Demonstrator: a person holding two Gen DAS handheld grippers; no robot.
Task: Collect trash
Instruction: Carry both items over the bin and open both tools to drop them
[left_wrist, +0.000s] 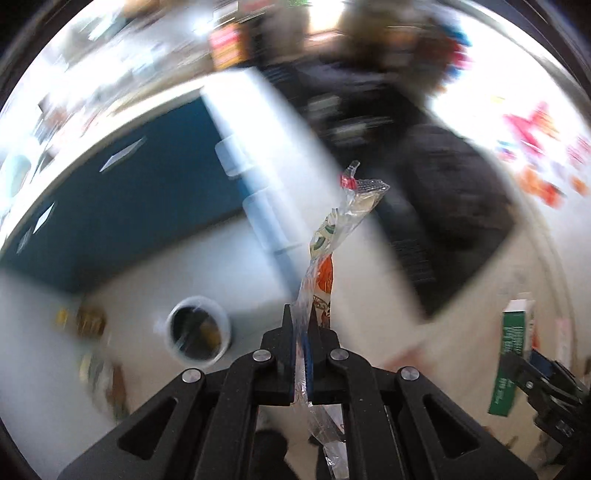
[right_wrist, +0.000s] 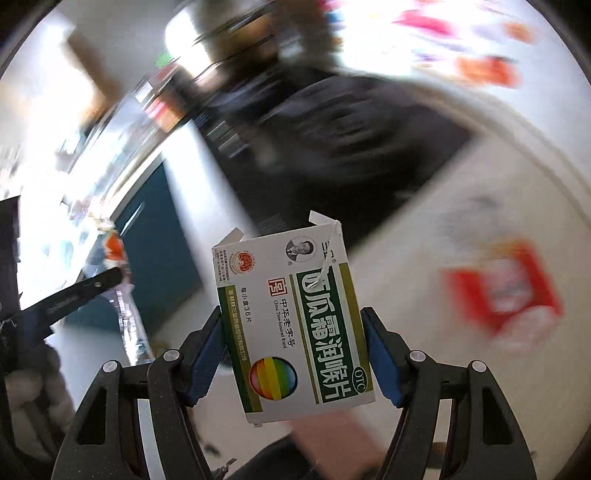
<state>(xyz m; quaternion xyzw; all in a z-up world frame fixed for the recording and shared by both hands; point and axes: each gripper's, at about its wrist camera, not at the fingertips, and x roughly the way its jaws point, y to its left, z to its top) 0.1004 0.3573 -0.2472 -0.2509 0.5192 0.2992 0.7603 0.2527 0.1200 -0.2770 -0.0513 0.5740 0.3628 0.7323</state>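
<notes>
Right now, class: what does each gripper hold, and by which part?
The left gripper pinches a clear plastic wrapper near its lower end. The right gripper clamps a green-and-white medicine box by its two side edges.

Everything behind is smeared by motion blur. A pale white surface (left_wrist: 129, 280) fills the lower part of the left view, with a deep teal panel (left_wrist: 122, 199) beyond it. A round white-rimmed container (left_wrist: 198, 328) sits on that surface, dark inside. A large black shape (left_wrist: 436, 192) runs diagonally across the middle; what it is cannot be told. Strong white light washes out the upper right (right_wrist: 388, 40), dotted with blurred pink and orange patches (left_wrist: 535, 129). A blurred red square (right_wrist: 502, 288) lies on the pale area in the right view.
</notes>
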